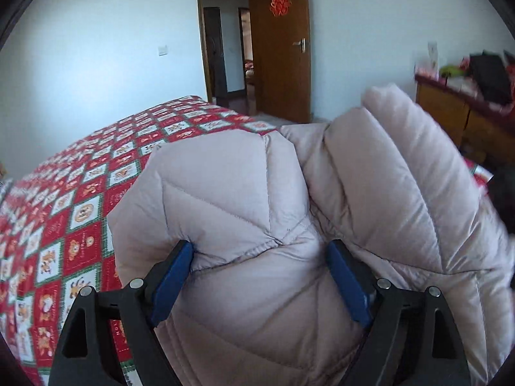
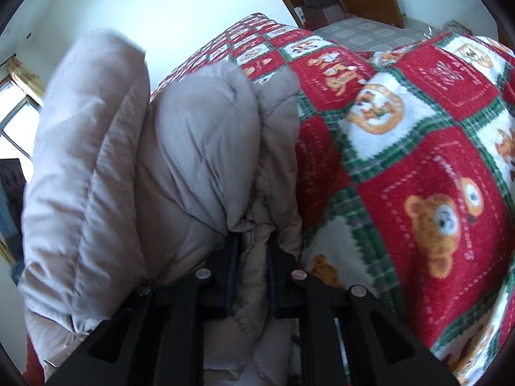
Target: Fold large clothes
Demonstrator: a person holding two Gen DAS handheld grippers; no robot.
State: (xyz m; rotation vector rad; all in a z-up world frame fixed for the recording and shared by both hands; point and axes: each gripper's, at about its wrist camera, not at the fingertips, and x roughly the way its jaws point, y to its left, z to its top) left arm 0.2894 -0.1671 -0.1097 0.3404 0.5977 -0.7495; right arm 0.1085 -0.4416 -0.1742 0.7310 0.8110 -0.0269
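A pale pink-beige quilted down jacket (image 1: 225,177) lies bunched on the bed. In the left wrist view my left gripper (image 1: 260,247) has its blue pads (image 1: 173,283) set wide and pressing into both sides of a thick puffy fold. A second padded part, blurred, stands up to the right (image 1: 402,167). In the right wrist view the same jacket (image 2: 193,135) rises in front of my right gripper (image 2: 254,239). Its jaws are nearly together and pinch a thin bunch of the jacket's fabric. The fingertips are partly buried in the cloth.
A red, white and green bear-pattern bedspread (image 1: 80,209) covers the bed (image 2: 402,128). Beyond it a brown wooden door (image 1: 280,48) stands open. A wooden dresser (image 1: 457,112) with clutter stands at the right. A window (image 2: 16,119) is at the left, and tiled floor (image 2: 363,35) shows past the bed.
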